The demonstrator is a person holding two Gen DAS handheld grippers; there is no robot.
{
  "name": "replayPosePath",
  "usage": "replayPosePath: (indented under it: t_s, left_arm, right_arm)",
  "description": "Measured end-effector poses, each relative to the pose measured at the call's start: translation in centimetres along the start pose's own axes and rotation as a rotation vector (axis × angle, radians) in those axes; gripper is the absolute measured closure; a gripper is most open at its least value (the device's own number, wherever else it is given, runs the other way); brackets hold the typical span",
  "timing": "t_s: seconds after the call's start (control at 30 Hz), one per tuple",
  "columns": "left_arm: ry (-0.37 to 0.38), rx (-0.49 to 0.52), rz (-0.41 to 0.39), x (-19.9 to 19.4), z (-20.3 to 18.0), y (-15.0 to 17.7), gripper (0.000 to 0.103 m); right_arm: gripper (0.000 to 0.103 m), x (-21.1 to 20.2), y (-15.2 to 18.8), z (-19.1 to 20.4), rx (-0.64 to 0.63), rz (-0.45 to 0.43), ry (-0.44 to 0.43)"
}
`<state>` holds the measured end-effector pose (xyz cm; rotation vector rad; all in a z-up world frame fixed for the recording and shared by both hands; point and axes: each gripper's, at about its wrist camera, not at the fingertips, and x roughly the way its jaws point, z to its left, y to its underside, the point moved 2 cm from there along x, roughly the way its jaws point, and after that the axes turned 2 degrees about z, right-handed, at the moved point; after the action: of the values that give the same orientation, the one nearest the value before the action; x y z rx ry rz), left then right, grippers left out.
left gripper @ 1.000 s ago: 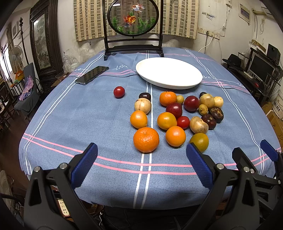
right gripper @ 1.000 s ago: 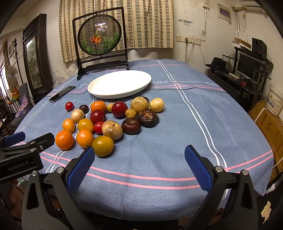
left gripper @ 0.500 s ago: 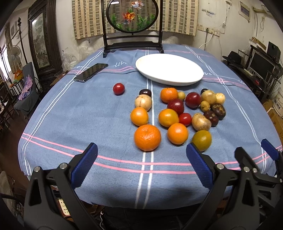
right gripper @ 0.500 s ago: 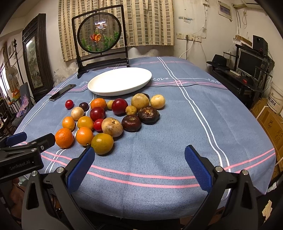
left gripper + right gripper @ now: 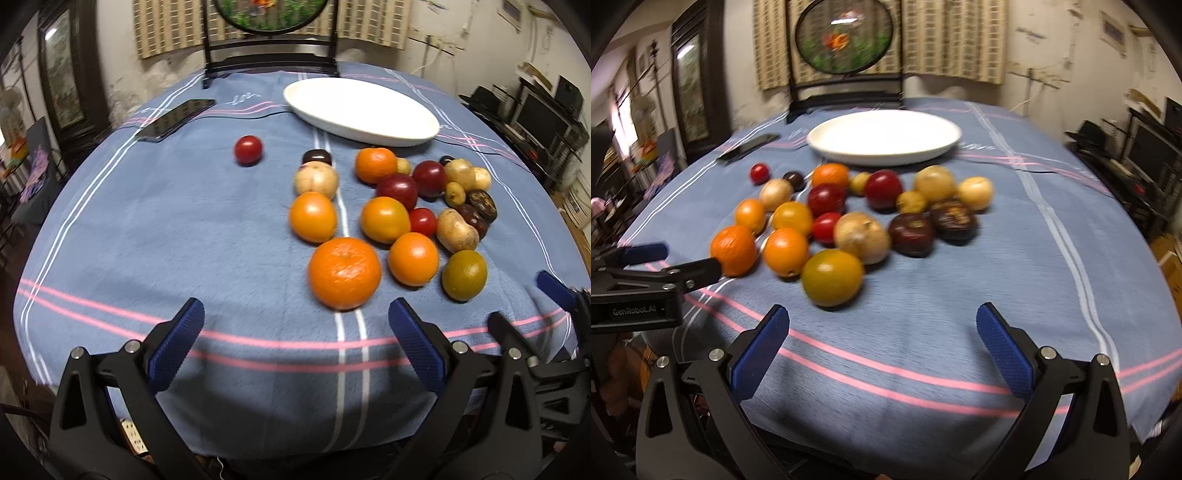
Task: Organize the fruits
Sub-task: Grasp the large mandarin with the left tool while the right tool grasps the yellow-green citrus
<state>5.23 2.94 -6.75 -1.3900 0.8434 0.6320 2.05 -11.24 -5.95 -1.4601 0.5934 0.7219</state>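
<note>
Several fruits lie clustered on a blue tablecloth (image 5: 147, 229): a big orange (image 5: 344, 272) nearest me, smaller oranges, dark red plums, pale round fruits, a yellow-green fruit (image 5: 464, 274) and a lone red fruit (image 5: 248, 149) to the left. A white oval plate (image 5: 360, 110) sits empty behind them. My left gripper (image 5: 295, 339) is open and empty just short of the big orange. My right gripper (image 5: 881, 343) is open and empty in front of the yellow-green fruit (image 5: 832, 277). The plate also shows in the right wrist view (image 5: 884, 136).
A black phone (image 5: 175, 120) lies at the back left. A round fish screen on a black stand (image 5: 845, 44) stands behind the plate. The table's front edge is right below both grippers. My left gripper's side shows in the right wrist view (image 5: 642, 288).
Both grippers have moved forward toward the fruit, which now look larger and closer. The jaws stayed open. No fruit has moved.
</note>
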Motion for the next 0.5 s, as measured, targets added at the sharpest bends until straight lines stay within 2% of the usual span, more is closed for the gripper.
replayPosePath:
  t_s: [0.03,0.1,0.3,0.37,0.5]
  left_arm:
    - [0.005,0.008,-0.002,0.2,-0.1,-0.1,0.002]
    - [0.016,0.023,0.0,0.8,-0.1,-0.5,0.002]
    - [0.076,0.014,0.034,2.5,0.8,-1.3,0.002]
    - [0.093,0.022,0.04,2.8,0.8,-1.5,0.002]
    - [0.109,0.042,0.045,3.0,0.4,-1.6,0.002]
  right_arm:
    - [0.002,0.4,-0.1,0.2,-0.009,0.008,-0.001]
    - [0.016,1.2,-0.3,0.5,-0.027,0.031,-0.008]
    - [0.035,3.0,-1.4,1.4,-0.05,0.062,-0.071]
    - [0.047,3.5,-1.8,1.9,-0.061,0.07,-0.091]
    - [0.056,3.9,-2.2,2.4,-0.06,0.069,-0.123]
